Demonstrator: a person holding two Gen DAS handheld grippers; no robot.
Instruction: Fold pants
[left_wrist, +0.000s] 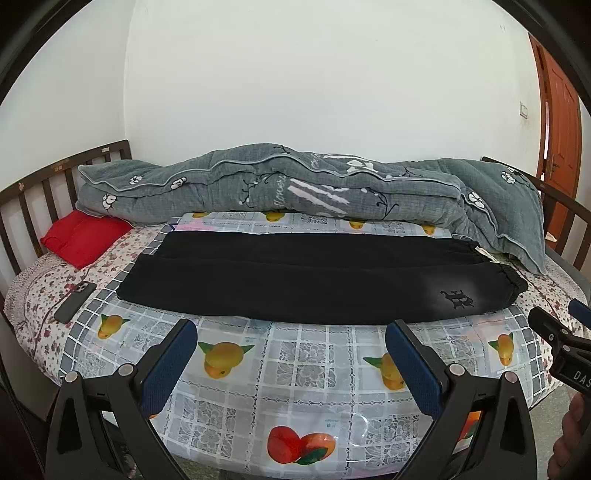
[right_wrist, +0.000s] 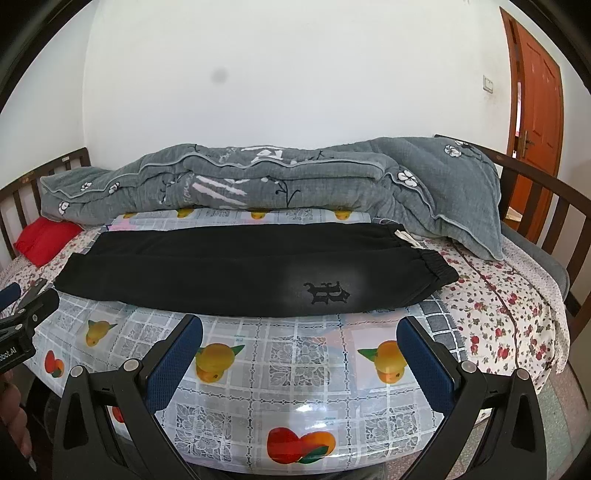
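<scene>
Black pants (left_wrist: 295, 280) (right_wrist: 236, 269) lie flat across the bed on a glossy fruit-print cover (left_wrist: 295, 369) (right_wrist: 295, 369), one leg folded over the other, elastic waistband to the right with an embroidered emblem (right_wrist: 327, 292) near it. My left gripper (left_wrist: 291, 332) hovers open just short of the pants' near edge, nothing between its blue pads. My right gripper (right_wrist: 301, 328) is open too, in front of the emblem end, holding nothing. Each gripper shows at the edge of the other's view.
A rumpled grey quilt (left_wrist: 295, 188) (right_wrist: 258, 184) lies behind the pants along the wall. A red cushion (left_wrist: 83, 236) and a dark phone (left_wrist: 75, 301) sit at the left. Wooden bed rails (right_wrist: 546, 199) flank both ends; an orange door (right_wrist: 535, 92) stands at the right.
</scene>
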